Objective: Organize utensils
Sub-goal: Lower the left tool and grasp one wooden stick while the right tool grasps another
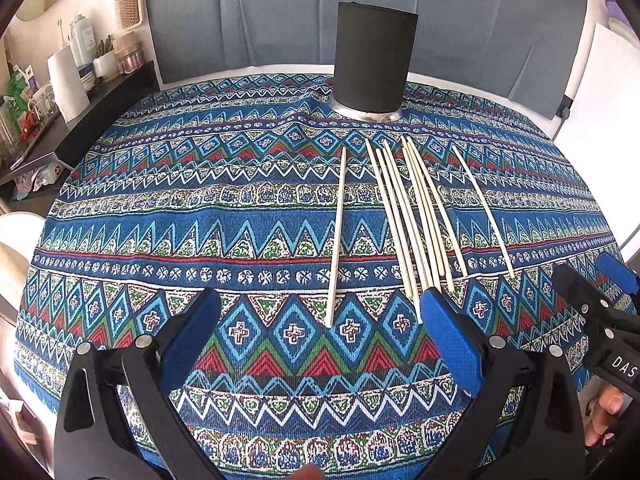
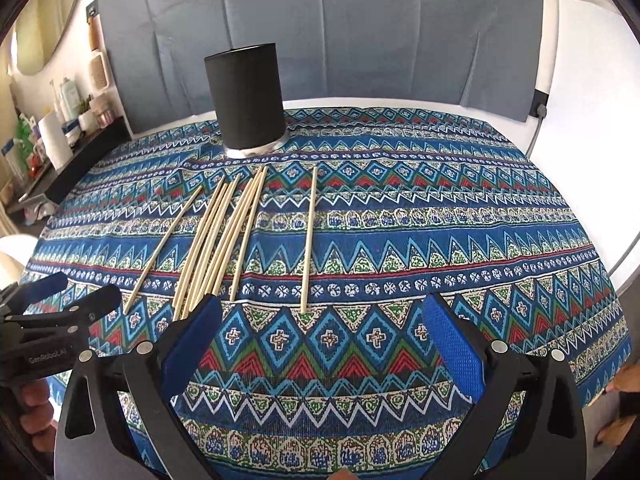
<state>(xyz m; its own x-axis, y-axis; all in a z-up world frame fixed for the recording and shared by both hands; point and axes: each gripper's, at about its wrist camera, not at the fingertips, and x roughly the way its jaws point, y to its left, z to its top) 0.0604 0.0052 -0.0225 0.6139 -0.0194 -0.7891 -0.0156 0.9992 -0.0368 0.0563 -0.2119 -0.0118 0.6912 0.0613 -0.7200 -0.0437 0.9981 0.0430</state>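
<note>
The task's things are thin wooden chopsticks, lying flat on the patterned cloth (image 1: pixel 160 240) that covers the counter. In the left wrist view a lone stick (image 1: pixel 337 236) sits centre frame, a bundle of chopsticks (image 1: pixel 416 220) runs centre-right, and another single stick (image 1: pixel 484 208) lies further right. The black holder (image 1: pixel 374 58) stands upright at top centre, beyond the stick tips; the sticks probably go in there.

Handling, as a judgement: light, stiff, smooth and round, so they will likely roll or slip under a pinch. They lie flush on soft cloth, so getting a pad under one is the hard part. Best hold looks like mid-length or a little toward the near end, pinched across the stick. The lone stick is the clean pick, with bare cloth on both sides. The bundle is packed and partly crossing, so a grab there may drag neighbours.

Left claw (image 1: pixel 320 332): spread wide, empty, low at bottom of frame, the lone stick's near end between its pads. Its right pad overlaps the near ends of the bundle in the picture; whether it touches them cannot be told.

Right claw (image 2: pixel 320 332): also spread, empty. In its own view the sticks fan at centre-left and the holder (image 2: pixel 248 96) stands upper left.

Obstacles: each claw shows at the edge of the other's view, close side by side, so a clash is possible. The holder looks tall and narrow and may tip if knocked. The shelf clutter (image 1: pixel 76 68) at upper left is well clear.
</note>
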